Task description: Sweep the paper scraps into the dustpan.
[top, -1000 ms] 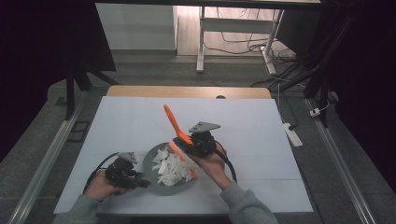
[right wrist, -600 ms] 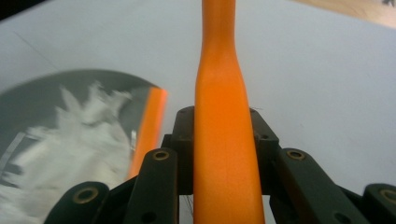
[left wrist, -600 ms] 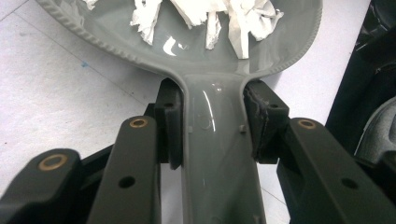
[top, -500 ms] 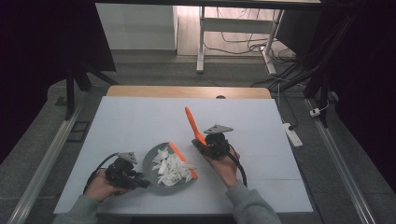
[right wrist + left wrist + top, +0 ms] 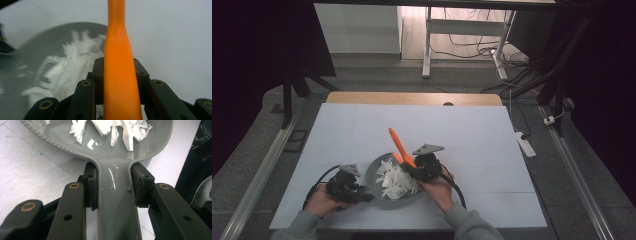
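Since half a second before, the right claw (image 5: pixel 412 167) had swung its orange tool (image 5: pixel 398 145) back beside the grey pan (image 5: pixel 378 188) of white scraps (image 5: pixel 396 181) on the table (image 5: pixel 472 135). The left claw (image 5: pixel 113 186) clamped the pan's handle (image 5: pixel 116 205).

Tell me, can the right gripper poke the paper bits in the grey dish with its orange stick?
Probably yes. The right gripper holds the orange stick beside the grey dish, and nothing covers the paper bits.
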Demonstrator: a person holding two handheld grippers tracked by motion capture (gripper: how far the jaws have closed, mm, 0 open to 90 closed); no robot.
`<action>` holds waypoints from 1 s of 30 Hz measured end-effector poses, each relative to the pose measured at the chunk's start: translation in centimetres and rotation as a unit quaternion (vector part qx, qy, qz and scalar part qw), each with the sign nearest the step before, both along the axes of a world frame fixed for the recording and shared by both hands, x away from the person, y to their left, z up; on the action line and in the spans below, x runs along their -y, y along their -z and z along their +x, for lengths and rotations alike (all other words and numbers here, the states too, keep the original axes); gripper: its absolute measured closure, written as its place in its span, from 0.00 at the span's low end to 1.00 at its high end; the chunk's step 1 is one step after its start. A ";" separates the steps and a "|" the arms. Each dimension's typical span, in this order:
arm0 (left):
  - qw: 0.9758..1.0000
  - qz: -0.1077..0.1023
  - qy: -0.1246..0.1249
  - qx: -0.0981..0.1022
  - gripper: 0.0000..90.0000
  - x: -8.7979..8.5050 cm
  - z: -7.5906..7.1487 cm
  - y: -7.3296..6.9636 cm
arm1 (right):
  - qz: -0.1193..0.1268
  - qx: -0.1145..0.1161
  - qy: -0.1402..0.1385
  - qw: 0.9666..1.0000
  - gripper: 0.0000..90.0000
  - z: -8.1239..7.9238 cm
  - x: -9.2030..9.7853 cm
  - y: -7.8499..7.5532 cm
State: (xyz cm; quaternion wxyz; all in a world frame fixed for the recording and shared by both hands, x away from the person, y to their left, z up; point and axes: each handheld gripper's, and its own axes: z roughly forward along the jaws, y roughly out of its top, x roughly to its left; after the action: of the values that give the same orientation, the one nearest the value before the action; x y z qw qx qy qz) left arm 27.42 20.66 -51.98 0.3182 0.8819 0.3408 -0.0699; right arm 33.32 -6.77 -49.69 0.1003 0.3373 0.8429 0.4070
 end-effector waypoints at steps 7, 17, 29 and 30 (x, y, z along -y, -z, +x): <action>1.000 -0.004 -0.003 0.006 0.68 0.0 0.0 0.0 | 0.012 0.021 -0.024 0.999 0.78 -1.1 -0.8 -1.2; 0.999 -0.025 -0.020 0.026 0.68 -0.6 0.0 -0.1 | 0.028 0.042 0.002 0.999 0.78 -0.2 1.1 -2.7; 0.997 -0.043 -0.037 0.048 0.68 -1.0 -0.2 -0.5 | 0.053 0.055 0.027 0.997 0.78 0.5 2.9 -4.2; 0.997 -0.044 -0.038 0.049 0.68 -1.0 -0.2 -0.5 | 0.052 0.056 0.029 0.997 0.78 0.5 3.1 -4.3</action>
State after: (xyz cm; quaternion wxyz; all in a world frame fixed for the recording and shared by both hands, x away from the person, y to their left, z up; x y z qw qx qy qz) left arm 27.23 21.68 -51.52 0.3750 0.8558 0.3551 -0.0295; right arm 33.83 -9.82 -45.39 0.1417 0.3428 0.8034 0.4658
